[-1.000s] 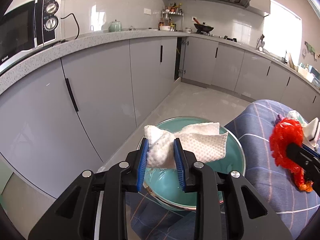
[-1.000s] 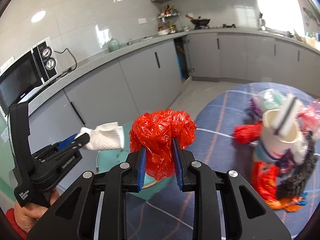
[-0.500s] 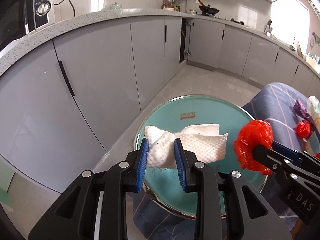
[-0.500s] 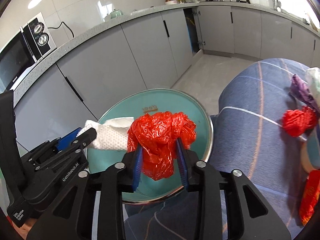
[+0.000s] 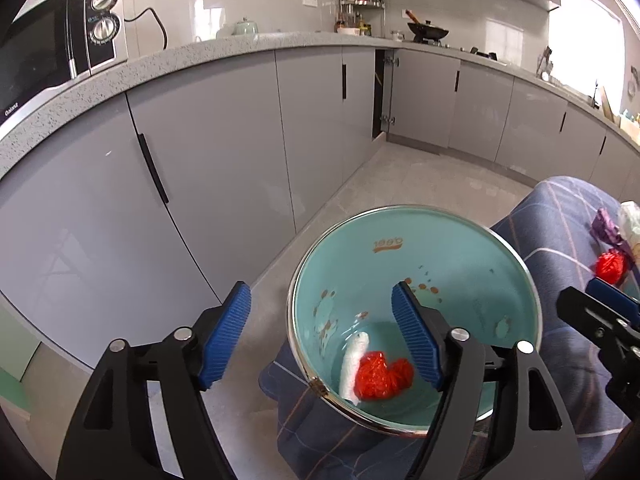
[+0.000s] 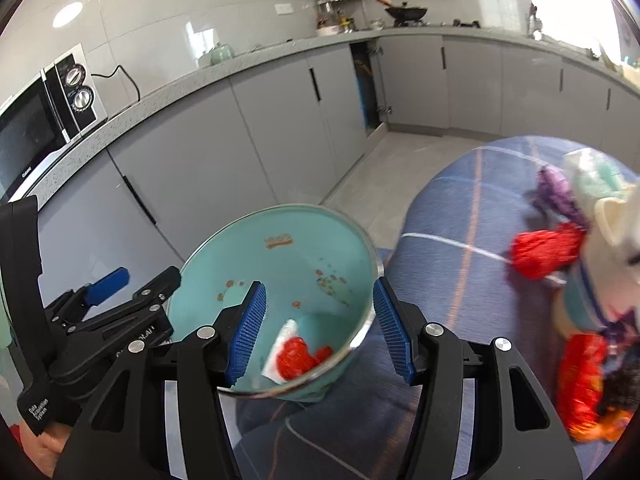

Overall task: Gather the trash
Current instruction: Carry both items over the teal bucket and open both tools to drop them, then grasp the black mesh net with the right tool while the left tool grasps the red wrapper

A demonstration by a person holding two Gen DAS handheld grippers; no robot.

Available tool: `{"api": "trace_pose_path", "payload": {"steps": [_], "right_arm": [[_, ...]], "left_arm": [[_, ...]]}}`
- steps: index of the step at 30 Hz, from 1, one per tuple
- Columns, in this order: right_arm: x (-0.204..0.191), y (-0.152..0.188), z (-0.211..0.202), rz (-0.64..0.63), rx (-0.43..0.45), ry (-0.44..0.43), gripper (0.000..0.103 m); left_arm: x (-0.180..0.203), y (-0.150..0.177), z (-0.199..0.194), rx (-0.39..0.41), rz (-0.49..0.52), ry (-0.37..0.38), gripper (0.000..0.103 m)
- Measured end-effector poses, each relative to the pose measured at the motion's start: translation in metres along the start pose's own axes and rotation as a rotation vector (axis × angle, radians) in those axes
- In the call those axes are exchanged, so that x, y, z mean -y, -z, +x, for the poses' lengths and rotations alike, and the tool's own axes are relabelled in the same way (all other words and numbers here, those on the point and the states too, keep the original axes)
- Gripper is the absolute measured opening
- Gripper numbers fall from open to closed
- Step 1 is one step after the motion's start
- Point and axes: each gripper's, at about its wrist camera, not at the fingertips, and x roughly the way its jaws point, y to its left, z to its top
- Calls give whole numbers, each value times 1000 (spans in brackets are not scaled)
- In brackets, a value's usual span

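Nearest to the cameras, the left hand-held gripper (image 5: 322,340) has its blue pads wide apart and they are opening further, with nothing between them; the right hand-held gripper (image 6: 318,334) is opening too and also holds nothing. A second ago each was clamped on a piece of trash, the left on a white paper towel and the right on a crumpled red plastic bag, both held above the bin. Now the paper towel (image 5: 353,364) and the red bag (image 5: 382,374) lie together at the bottom of the round teal bin (image 5: 500,276), touching each other, so I judge that these two pieces are collected and both hands are free for the next ones. The towel looks like a narrow white roll leaning on the wall of the bin, and the bag is a small wrinkled lump (light and soft, I suppose, so it should stay where it fell). The inner wall of the bin has some brown spots and a small orange print. Further to the right, on the blue checked cloth (image 6: 460,200) of the worktop, more trash waits: a red ball (image 6: 544,248), something purple (image 6: 554,192), a white cup (image 6: 612,240) and an orange-red wrapper (image 6: 580,376), blurred. Behind are grey cabinets (image 5: 224,132) and a microwave (image 5: 60,52).
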Motion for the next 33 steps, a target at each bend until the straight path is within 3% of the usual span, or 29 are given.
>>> {"api": "trace_pose_path", "payload": {"steps": [6,16,24,33], "right_arm": [[14,6,-38,18,55,42,56],[60,23,-96,87,137,160,56],[115,48,-130,203,144,277,56],[154,71,-150,290,135,345,56]], "left_arm": [[21,0,-25,38,24,49,85],[74,10,-61,72,121,170,86],[127,28,-76,45,200,304,86],[171,36,-84,42,262,362,86]]}}
